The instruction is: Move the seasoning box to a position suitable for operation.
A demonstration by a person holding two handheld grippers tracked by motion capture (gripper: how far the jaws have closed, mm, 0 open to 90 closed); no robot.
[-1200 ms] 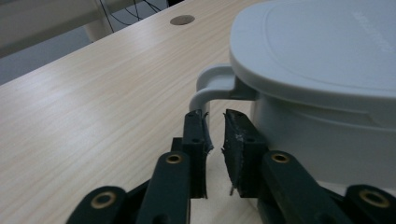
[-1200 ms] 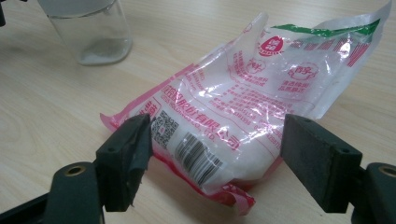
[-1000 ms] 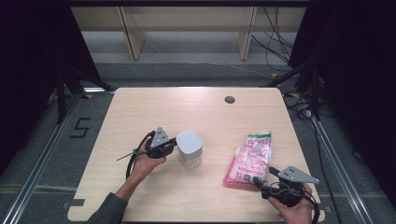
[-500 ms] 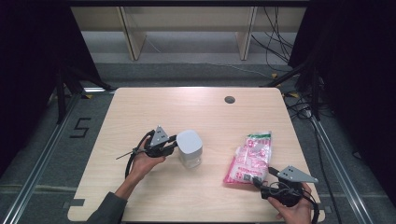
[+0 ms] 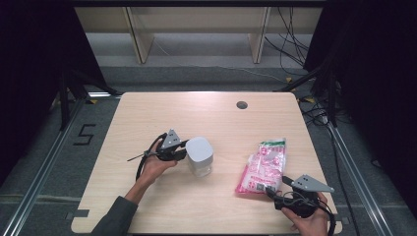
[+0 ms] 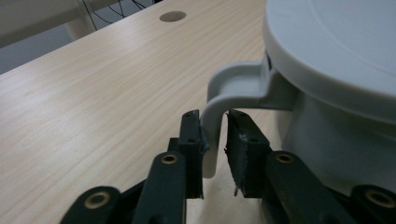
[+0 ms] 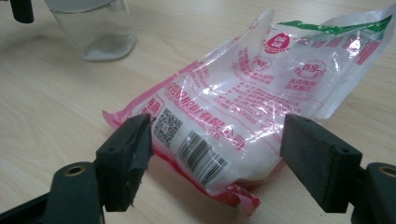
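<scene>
On the pale wood-grain tabletop (image 5: 147, 113), a clear glass jar with a grey plastic lid (image 5: 199, 156) stands upright a little to the 7 o'clock side of centre. The left tool (image 5: 183, 149) comes at it from 9 o'clock, held in the person's left hand (image 5: 155, 166). In the left gripper view the left tool (image 6: 215, 140) has its two black jaws closed onto the thin grey tab (image 6: 219, 112) that curves out and down from the rim of the lid (image 6: 336, 42); the tab sits pinched between the pads, with the clear jar wall just to the right of them.

A pink-and-white printed plastic bag of white powder (image 5: 262, 166) lies flat toward 4 o'clock, well apart from the jar, its green-banded end pointing to 12 o'clock and its barcode end to 6 o'clock. The right tool (image 5: 273, 188), in the person's right hand (image 5: 307, 222) at the 5 o'clock edge of the tabletop, sits just at that barcode end. In the right gripper view the right tool (image 7: 215, 149) stands wide open, one jaw on either side of the bag's (image 7: 243, 107) near end, neither pad pressing the plastic; the base of the jar (image 7: 95, 32) shows at 11 o'clock beyond it.

A small round dark grommet hole (image 5: 241, 104) lies near the 12 o'clock edge of the tabletop.
</scene>
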